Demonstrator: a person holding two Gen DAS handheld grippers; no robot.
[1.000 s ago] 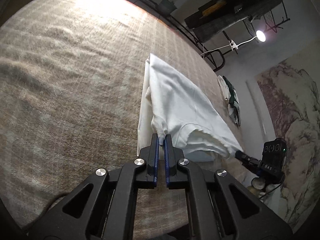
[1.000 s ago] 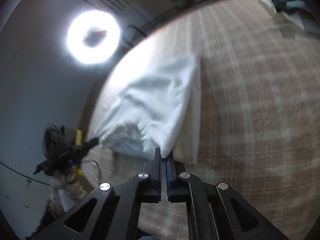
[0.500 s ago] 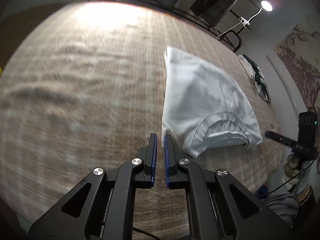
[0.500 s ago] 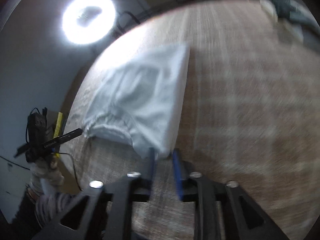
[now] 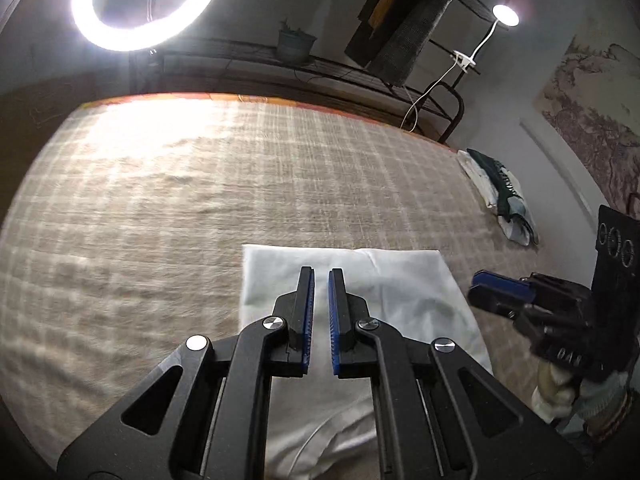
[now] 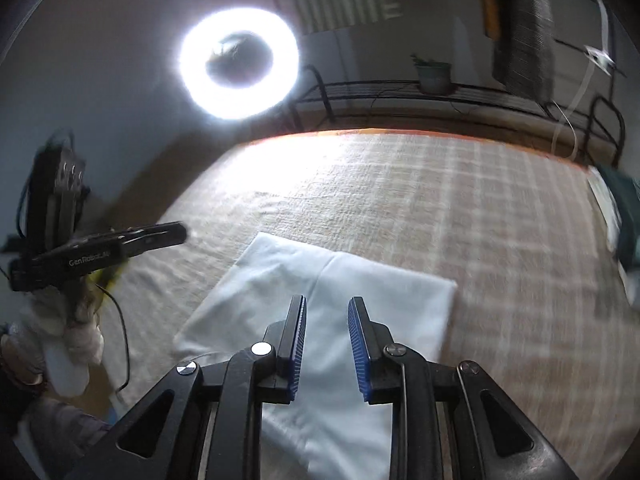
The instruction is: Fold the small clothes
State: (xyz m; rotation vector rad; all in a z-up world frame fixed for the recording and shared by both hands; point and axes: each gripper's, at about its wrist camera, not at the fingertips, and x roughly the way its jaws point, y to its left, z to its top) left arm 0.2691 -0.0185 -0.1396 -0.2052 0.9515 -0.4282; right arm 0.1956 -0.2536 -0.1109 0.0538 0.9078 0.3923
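Left gripper [image 5: 321, 280]: black two-finger tool with blue ribbed pads, pointing down at the bed. The jaws stand almost closed, with only a narrow slit between the pads. Nothing is between them.
Right gripper [image 6: 327, 309]: same build, also angled down. The jaws stand apart with a clear gap; no cloth is between the pads. It is released.
Cross view, left gripper [image 6: 176, 233]: in the right wrist view it appears at the left edge, blurred, held in a hand in a pale glove [image 6: 82, 332]. Its fingers lie together.
Cross view, right gripper [image 5: 480, 286]: in the left wrist view it appears at the right edge, blurred, with a gloved hand [image 5: 560, 392] below it.
Garment: a white cloth garment, folded into a flat rectangle [image 5: 408, 292], lies on the bed directly below and ahead of both tools. A vertical fold line runs down its far half [image 6: 320, 280]. A curved seam shows at its near end in the left wrist view. Neither tool touches it, as far as the views show.
Surface: beige checked woven bedspread [image 5: 200, 200], lightly rippled, brightly lit at the far side.
Other clothing: a small pile of white and dark green clothes [image 5: 500, 192] at the far right edge of the bed, well apart from the white garment.
Lighting: a lit ring light [image 5: 148, 0] beyond the bed; a small clip lamp on a white gooseneck [image 5: 505, 14] at the right.
Background: a black metal bed rail [image 5: 340, 72] with a potted plant [image 5: 296, 40] behind it.
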